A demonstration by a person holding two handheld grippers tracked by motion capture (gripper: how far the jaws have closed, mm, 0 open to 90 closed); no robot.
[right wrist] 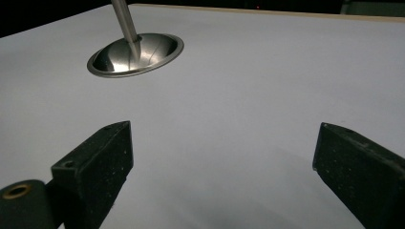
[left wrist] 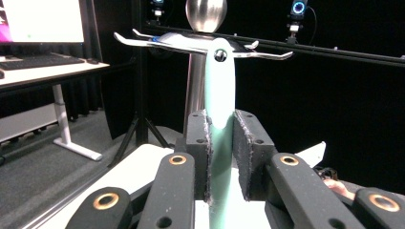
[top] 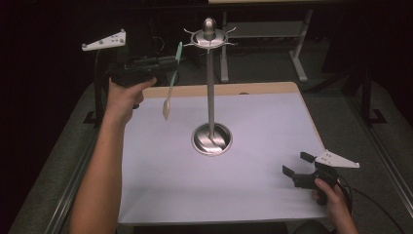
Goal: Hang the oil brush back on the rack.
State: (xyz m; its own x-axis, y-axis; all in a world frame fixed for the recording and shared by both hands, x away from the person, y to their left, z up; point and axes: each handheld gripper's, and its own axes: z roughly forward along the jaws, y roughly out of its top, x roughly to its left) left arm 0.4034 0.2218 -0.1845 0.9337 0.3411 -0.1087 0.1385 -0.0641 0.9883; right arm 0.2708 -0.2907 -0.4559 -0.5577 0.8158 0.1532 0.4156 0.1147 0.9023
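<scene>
A tall metal hanging stand [top: 210,83] rises from a round base [top: 212,139] in the middle of the white table [top: 253,195], with a ring of hooks [top: 209,37] under a ball top. My left gripper [top: 173,62] is raised left of the hooks and shut on a mint-green utensil [top: 171,85], whose pale head hangs down. In the left gripper view the handle [left wrist: 220,95] stands upright between the jaws of my left gripper [left wrist: 220,157]. Its hanging hole [left wrist: 220,56] is right by a hook [left wrist: 260,55]. My right gripper [top: 294,163] is open and low at the table's right front.
The right gripper view looks between the wide-apart jaws of the right gripper [right wrist: 224,143] across bare tabletop to the stand's base [right wrist: 136,55]. A desk with a monitor [left wrist: 43,21] stands beyond the table. Dark floor surrounds the table.
</scene>
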